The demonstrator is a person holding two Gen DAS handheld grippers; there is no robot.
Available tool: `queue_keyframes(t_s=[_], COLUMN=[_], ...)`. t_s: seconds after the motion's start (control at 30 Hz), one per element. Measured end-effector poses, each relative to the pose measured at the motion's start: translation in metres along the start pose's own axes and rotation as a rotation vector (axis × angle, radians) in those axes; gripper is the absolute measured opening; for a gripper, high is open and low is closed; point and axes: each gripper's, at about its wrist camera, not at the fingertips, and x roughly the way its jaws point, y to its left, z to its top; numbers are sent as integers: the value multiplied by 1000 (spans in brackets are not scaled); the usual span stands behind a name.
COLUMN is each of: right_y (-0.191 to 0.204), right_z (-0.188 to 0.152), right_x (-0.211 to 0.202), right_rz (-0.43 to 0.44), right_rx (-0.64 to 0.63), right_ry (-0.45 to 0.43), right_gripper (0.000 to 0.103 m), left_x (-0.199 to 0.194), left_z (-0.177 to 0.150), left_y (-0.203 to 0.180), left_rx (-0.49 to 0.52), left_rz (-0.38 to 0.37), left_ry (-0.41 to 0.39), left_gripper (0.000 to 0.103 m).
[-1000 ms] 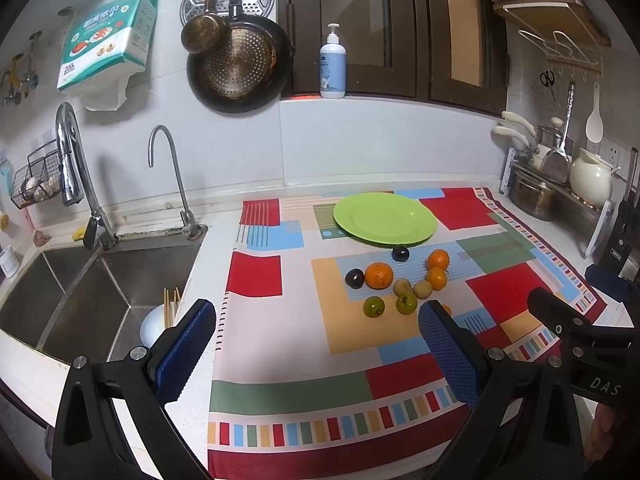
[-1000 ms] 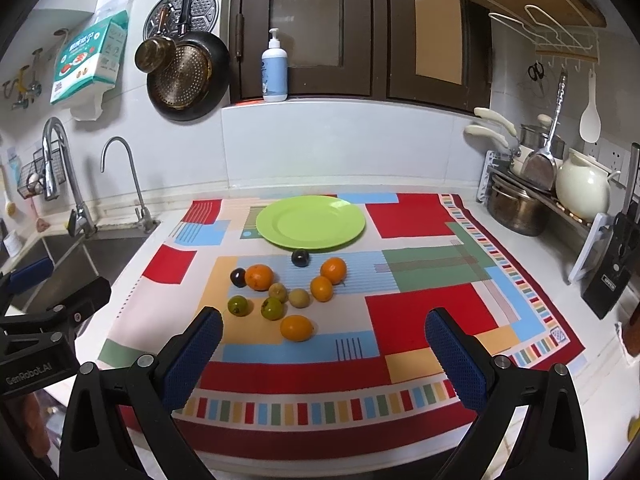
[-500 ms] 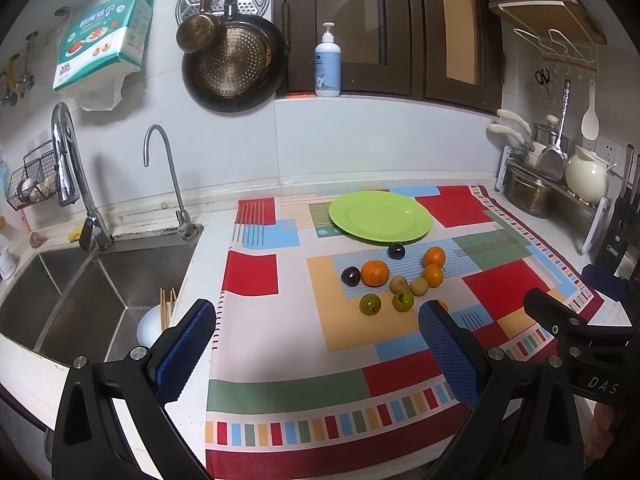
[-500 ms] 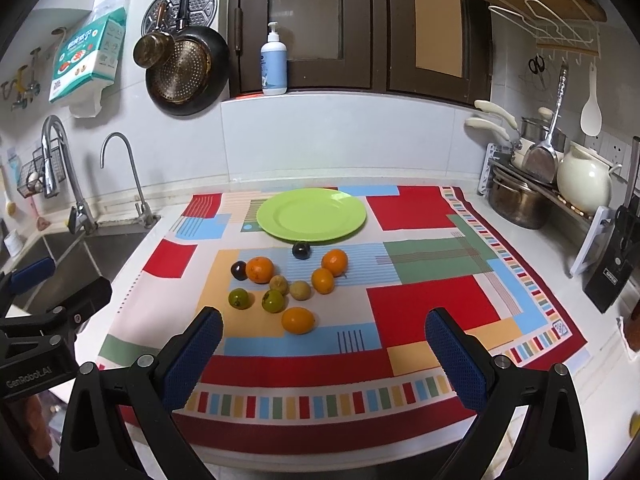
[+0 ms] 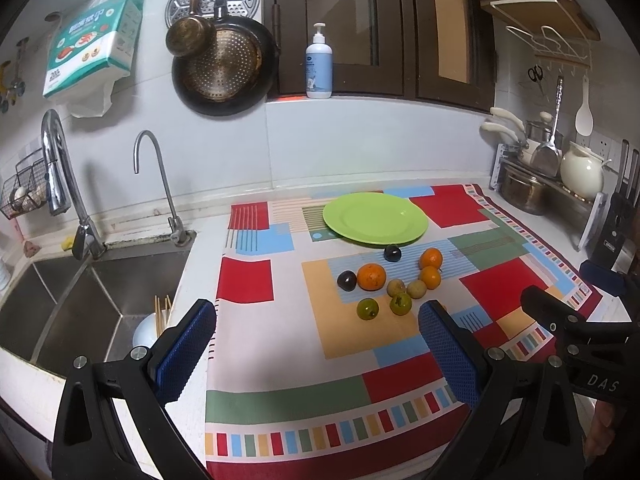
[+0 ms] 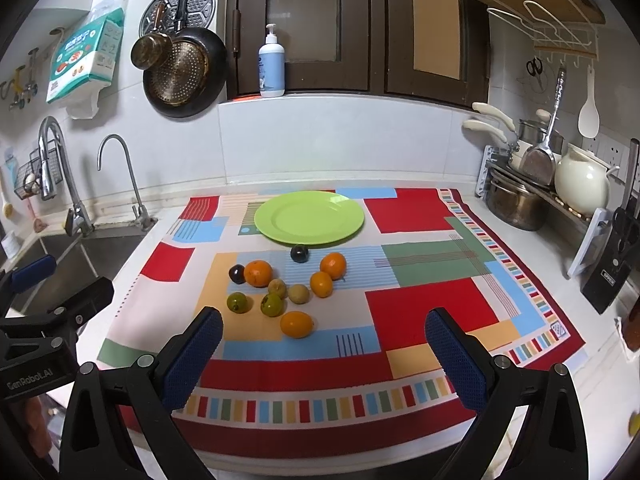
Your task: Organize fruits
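A green plate (image 6: pixel 309 217) sits empty at the back of a colourful patterned cloth (image 6: pixel 424 304); it also shows in the left wrist view (image 5: pixel 375 218). In front of it lies a cluster of small fruits: several oranges (image 6: pixel 258 273), dark plums (image 6: pixel 299 253), green fruits (image 6: pixel 237 302) and brownish ones (image 6: pixel 299 293). The cluster shows in the left wrist view around one orange (image 5: pixel 371 277). My right gripper (image 6: pixel 322 350) is open and empty, above the cloth's near edge. My left gripper (image 5: pixel 318 344) is open and empty, over the cloth's left front.
A steel sink (image 5: pixel 80 292) with two taps lies left of the cloth. A rack with pots, a white kettle (image 6: pixel 582 184) and a knife block (image 6: pixel 614 264) lines the right side. Pans hang on the back wall.
Both grippers have pulled back and risen slightly, so the fruits and plate look a little farther away. Nothing on the cloth has moved.
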Motion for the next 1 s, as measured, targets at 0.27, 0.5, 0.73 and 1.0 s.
queue_keyframes(t_s=[0.27,0.5,0.73,1.0], right_y=[6,11,14,15], right_z=[6,4,1,-6], right_x=[15,41,71,111], right_rz=[-14,-10,-9,11], right_rx=[-2,3,2,-3], right_ry=[16,60,118,206], right_gripper=[102,100,94,82], left_x=[17,45,78,117], left_z=[3,6,4,-3], left_y=[-3,-5,-9,-17], left_rx=[44,86,133,198], left_rz=[-34,-80,-150,-224], left_ry=[1,31,80,154], left_gripper=[94,87,79,66])
